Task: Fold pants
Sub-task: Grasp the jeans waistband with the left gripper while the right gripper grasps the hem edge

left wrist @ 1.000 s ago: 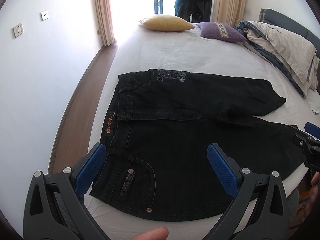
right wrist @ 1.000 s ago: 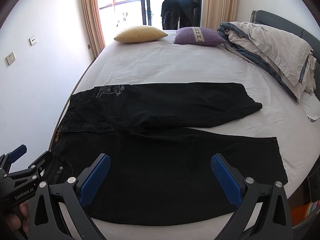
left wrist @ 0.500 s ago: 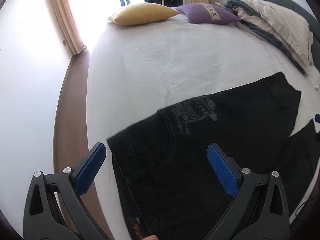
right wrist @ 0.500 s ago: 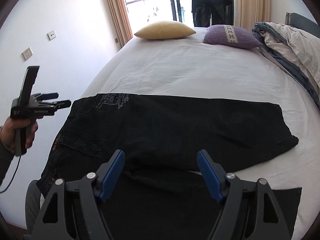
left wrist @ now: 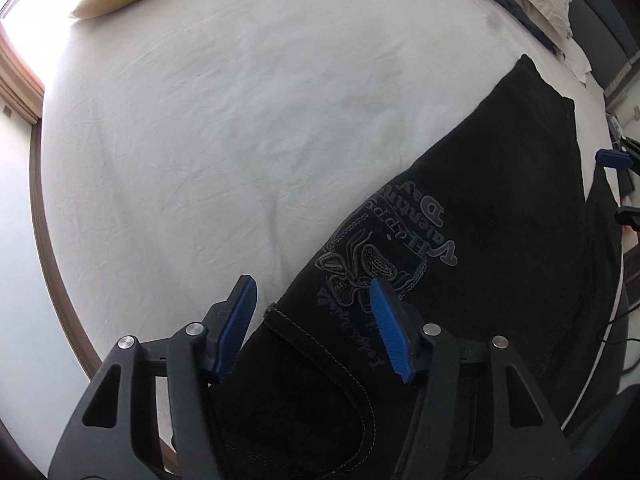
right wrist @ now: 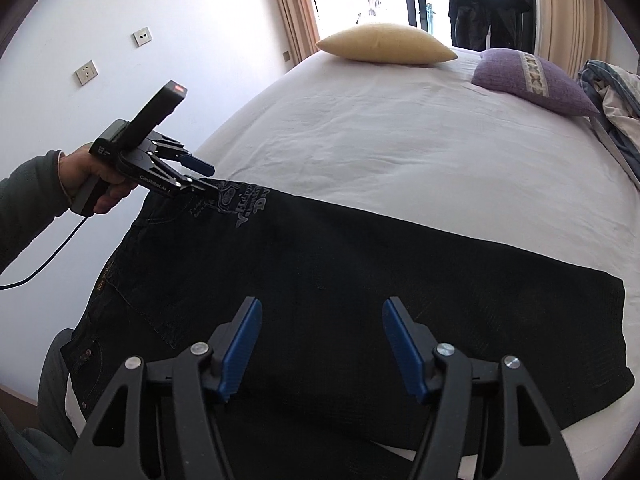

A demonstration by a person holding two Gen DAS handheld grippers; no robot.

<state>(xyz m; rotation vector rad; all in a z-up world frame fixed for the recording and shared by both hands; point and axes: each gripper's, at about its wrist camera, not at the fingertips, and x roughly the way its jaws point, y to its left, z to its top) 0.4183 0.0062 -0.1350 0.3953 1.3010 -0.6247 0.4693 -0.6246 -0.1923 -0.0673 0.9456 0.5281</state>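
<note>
Black jeans (right wrist: 360, 280) lie flat on the white bed (right wrist: 400, 152), legs running to the right. A grey print (left wrist: 384, 256) marks the hip by the waistband. My left gripper (left wrist: 314, 330) points steeply down over the far waistband corner. That corner lies between its blue pads (left wrist: 236, 328), which do not press on it, and its jaws are closing. The right wrist view shows this left gripper (right wrist: 208, 178) in a hand at the printed corner. My right gripper (right wrist: 322, 348) hovers over the far leg, jaws closing, nothing pinched. One of its blue fingertips (left wrist: 614, 158) shows at the left view's right edge.
A yellow pillow (right wrist: 384, 44) and a purple pillow (right wrist: 532, 80) lie at the far end of the bed. A rumpled duvet (right wrist: 612, 96) is heaped at the right. The bed's left edge meets a wall with sockets (right wrist: 86, 72). A cable (right wrist: 40, 268) hangs from the left gripper.
My left gripper swung over to the far waistband corner, dropped toward it and narrowed its jaws. My right gripper moved forward over the far leg and its jaws narrowed too.
</note>
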